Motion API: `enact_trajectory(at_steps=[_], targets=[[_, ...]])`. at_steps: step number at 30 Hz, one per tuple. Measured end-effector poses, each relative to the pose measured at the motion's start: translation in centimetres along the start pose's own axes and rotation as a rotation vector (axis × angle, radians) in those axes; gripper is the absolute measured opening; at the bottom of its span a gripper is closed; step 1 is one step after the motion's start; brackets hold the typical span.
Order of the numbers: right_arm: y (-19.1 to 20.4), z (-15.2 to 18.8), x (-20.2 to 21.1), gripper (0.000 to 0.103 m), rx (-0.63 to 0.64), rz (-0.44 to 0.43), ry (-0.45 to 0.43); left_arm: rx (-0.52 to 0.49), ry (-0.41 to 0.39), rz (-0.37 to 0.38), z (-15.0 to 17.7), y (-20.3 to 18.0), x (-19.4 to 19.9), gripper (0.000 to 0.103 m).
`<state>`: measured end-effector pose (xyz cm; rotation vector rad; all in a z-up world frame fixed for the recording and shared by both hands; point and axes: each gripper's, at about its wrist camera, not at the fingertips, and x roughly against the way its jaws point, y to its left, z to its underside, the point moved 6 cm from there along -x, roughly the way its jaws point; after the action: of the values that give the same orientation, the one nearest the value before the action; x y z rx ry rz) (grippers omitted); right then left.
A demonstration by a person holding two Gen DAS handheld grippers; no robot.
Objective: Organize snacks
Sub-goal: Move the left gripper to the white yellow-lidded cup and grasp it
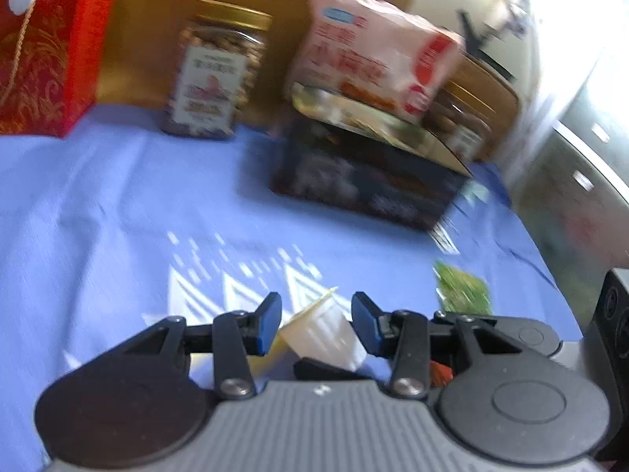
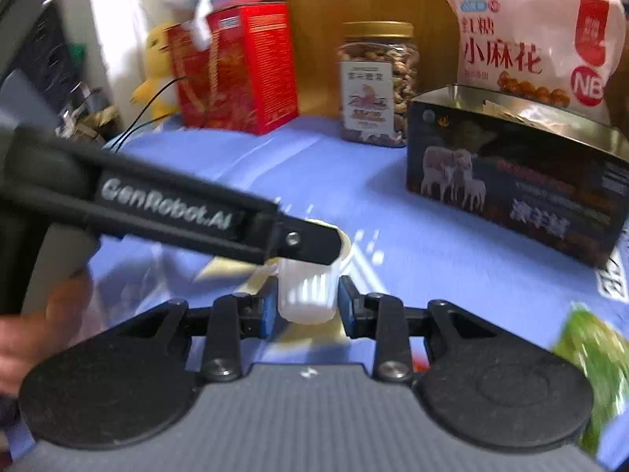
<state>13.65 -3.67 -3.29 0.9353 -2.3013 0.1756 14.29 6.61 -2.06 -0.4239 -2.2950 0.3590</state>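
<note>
The jelly cup (image 2: 306,295) looks light, thin-walled, crushable — right gripper (image 2: 304,306) clenches its ribbed sides; left gripper (image 1: 316,322) spread open around it.

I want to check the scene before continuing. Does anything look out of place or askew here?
Yes. The pink snack bag sits tilted on top of the open dark box, not inside. Both tools close around one small white cup, which lies tipped.

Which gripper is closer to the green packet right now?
Right. The green packet lies just off the right gripper. The left gripper reaches in from the far side, over the white cup.
</note>
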Motion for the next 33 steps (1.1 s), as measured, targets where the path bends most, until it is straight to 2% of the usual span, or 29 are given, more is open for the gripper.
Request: enact_trajectory(at_steps=[6, 13, 17, 22, 28, 33], targets=[[3.3, 4.5, 4.2, 0.035, 0.122, 0.047, -0.064, -0.056, 0.027, 0.053, 4.5, -3.3, 2.0, 0.04], [3.9, 7.9, 8.1, 0.037, 0.124, 0.069, -0.108, -0.075, 0.051, 0.097, 7.9, -6.3, 3.1, 0.04], [3.5, 8.9, 9.7, 0.052, 0.13, 0.112, -0.116, -0.108, 0.067, 0.114, 8.8, -7.8, 3.3, 0.042], [3.0, 9.7, 10.8, 0.053, 0.102, 0.132, -0.132, -0.098, 0.063, 0.12, 8.8, -8.0, 4.0, 0.044], [1.6, 9.9, 12.1, 0.054, 0.081, 0.22, -0.164, -0.085, 0.035, 0.094, 7.9, -7.6, 4.8, 0.044], [1.4, 10.5, 12.4, 0.054, 0.048, 0.183, -0.156, -0.131, 0.039, 0.093, 7.8, -8.8, 4.5, 0.046]])
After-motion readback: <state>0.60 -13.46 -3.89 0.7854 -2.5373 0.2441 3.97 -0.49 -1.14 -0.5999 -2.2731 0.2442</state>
